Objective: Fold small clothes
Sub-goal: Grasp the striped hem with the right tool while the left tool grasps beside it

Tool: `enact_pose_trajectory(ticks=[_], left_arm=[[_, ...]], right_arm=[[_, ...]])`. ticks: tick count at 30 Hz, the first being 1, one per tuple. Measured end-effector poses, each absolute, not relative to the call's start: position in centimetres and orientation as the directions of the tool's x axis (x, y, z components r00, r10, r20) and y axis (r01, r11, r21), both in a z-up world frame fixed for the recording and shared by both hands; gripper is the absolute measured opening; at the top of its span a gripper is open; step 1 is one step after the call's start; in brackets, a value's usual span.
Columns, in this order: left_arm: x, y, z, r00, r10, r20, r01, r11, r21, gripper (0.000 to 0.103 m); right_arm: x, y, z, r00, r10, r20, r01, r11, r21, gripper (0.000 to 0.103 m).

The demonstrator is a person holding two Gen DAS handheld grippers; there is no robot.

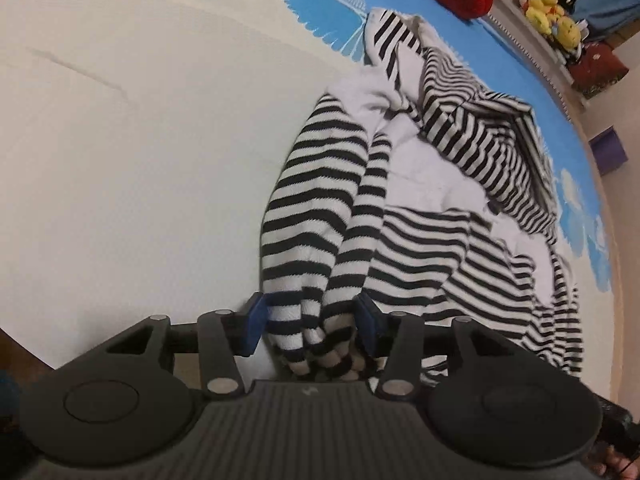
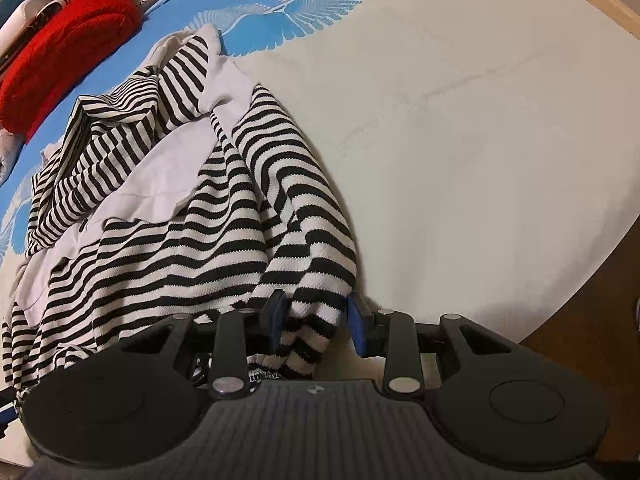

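A black-and-white striped garment (image 1: 420, 220) lies crumpled on the cream bed sheet (image 1: 140, 140), its white lining showing in the middle. In the left wrist view a bunched striped edge runs down between the blue pads of my left gripper (image 1: 312, 320); the jaws stand apart and the cloth rests loosely between them. In the right wrist view the same garment (image 2: 180, 240) spreads to the left. Another striped fold sits between the pads of my right gripper (image 2: 316, 320), with a small gap beside the right pad. Both grippers point steeply down at the sheet.
The sheet (image 2: 460, 140) has blue fan prints along its far side. A red knitted item (image 2: 68, 52) lies beyond the garment. Yellow plush toys (image 1: 552, 16) and a purple box (image 1: 608, 152) stand off the bed. A brown floor (image 2: 592, 312) shows past the bed's edge.
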State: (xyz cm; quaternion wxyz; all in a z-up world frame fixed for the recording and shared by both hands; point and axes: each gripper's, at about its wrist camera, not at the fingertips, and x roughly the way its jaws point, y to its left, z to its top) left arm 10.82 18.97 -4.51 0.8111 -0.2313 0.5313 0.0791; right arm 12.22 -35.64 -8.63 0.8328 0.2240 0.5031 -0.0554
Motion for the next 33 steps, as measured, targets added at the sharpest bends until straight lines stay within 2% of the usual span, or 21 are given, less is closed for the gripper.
enact_pose_trajectory(ticks=[5, 9, 19, 20, 22, 24, 29, 33], left_arm=[[11.0, 18.7, -5.0, 0.406, -0.101, -0.908, -0.374, 0.889, -0.266, 0.053], [11.1, 18.3, -5.2, 0.398, -0.095, -0.912, -0.356, 0.901, -0.249, 0.047], [11.2, 17.8, -5.9, 0.383, -0.081, -0.920, -0.347, 0.911, -0.225, 0.046], [11.2, 17.7, -5.8, 0.383, -0.080, -0.920, -0.343, 0.913, -0.222, 0.044], [11.1, 17.6, -5.8, 0.386, -0.092, -0.918, -0.325, 0.917, -0.229, 0.019], [10.9, 17.1, -5.4, 0.401, -0.114, -0.909, -0.283, 0.928, -0.242, 0.009], [10.0, 15.9, -2.7, 0.462, -0.104, -0.881, -0.191, 0.958, -0.213, 0.007], [8.5, 15.2, 0.7, 0.543, -0.127, -0.830, -0.115, 0.968, -0.223, 0.006]], right_arm=[[12.1, -35.6, -8.7, 0.489, 0.142, -0.861, 0.302, 0.898, 0.320, 0.013], [12.1, -35.7, -8.6, 0.492, 0.143, -0.859, 0.302, 0.897, 0.323, 0.012], [12.0, -35.4, -9.0, 0.476, 0.134, -0.869, 0.296, 0.906, 0.302, 0.017], [12.1, -35.4, -9.0, 0.474, 0.132, -0.871, 0.292, 0.910, 0.296, 0.017], [12.2, -35.2, -9.1, 0.472, 0.127, -0.872, 0.281, 0.916, 0.285, 0.015], [12.1, -35.0, -8.9, 0.479, 0.132, -0.868, 0.259, 0.923, 0.283, 0.006], [11.5, -35.3, -7.2, 0.520, 0.145, -0.842, 0.236, 0.923, 0.305, 0.003], [10.5, -36.4, -3.6, 0.598, 0.184, -0.780, 0.207, 0.905, 0.372, 0.003]])
